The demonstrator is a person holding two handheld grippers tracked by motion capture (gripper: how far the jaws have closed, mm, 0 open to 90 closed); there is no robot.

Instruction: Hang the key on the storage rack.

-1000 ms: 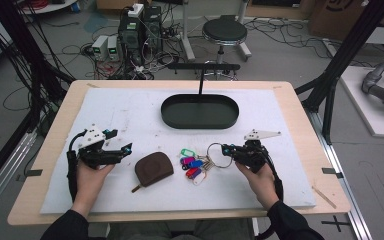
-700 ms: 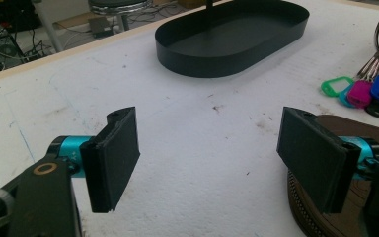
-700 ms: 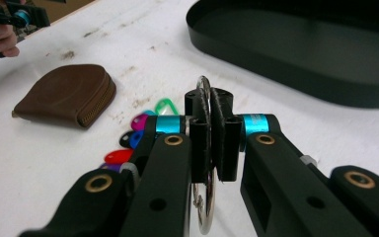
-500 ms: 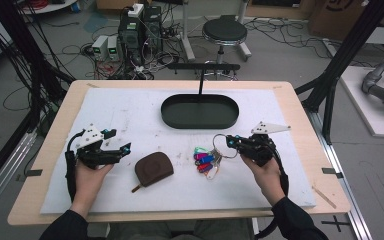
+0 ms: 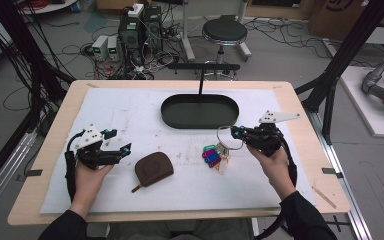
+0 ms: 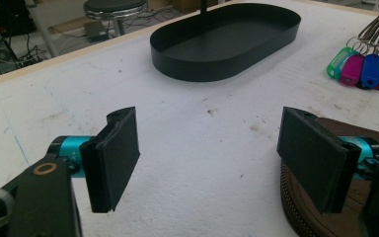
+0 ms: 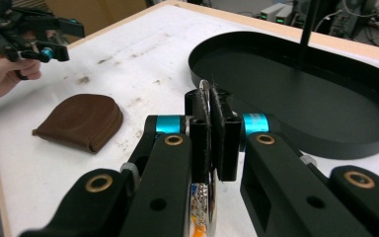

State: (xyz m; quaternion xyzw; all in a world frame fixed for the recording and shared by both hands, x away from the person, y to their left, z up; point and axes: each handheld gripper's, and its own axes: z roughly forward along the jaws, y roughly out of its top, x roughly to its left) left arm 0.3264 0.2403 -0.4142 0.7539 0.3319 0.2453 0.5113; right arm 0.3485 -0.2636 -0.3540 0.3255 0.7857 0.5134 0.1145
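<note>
My right gripper (image 5: 236,132) is shut on a large metal key ring (image 5: 228,137), whose thin edge shows pinched between the pads (image 7: 206,106). A bunch of coloured key tags (image 5: 212,156) hangs from the ring, low over the white mat; the same key tags (image 6: 364,68) show at the far right of the left gripper view. My left gripper (image 5: 126,148) rests on the mat at the left, open, with nothing between its pads (image 6: 114,155). A brown leather pouch (image 5: 152,169) lies just right of it, partly under one pad. A black oval tray (image 5: 200,111) sits behind.
A black post (image 5: 200,84) rises from the back of the tray and carries a crossbar. The white mat (image 5: 145,115) covers most of the wooden table (image 5: 305,122). A stool and cables stand beyond the far edge.
My right gripper has risen and moved slightly right and away, lifting the key ring so the tags trail upward off the mat. The left gripper has stayed where it was.
</note>
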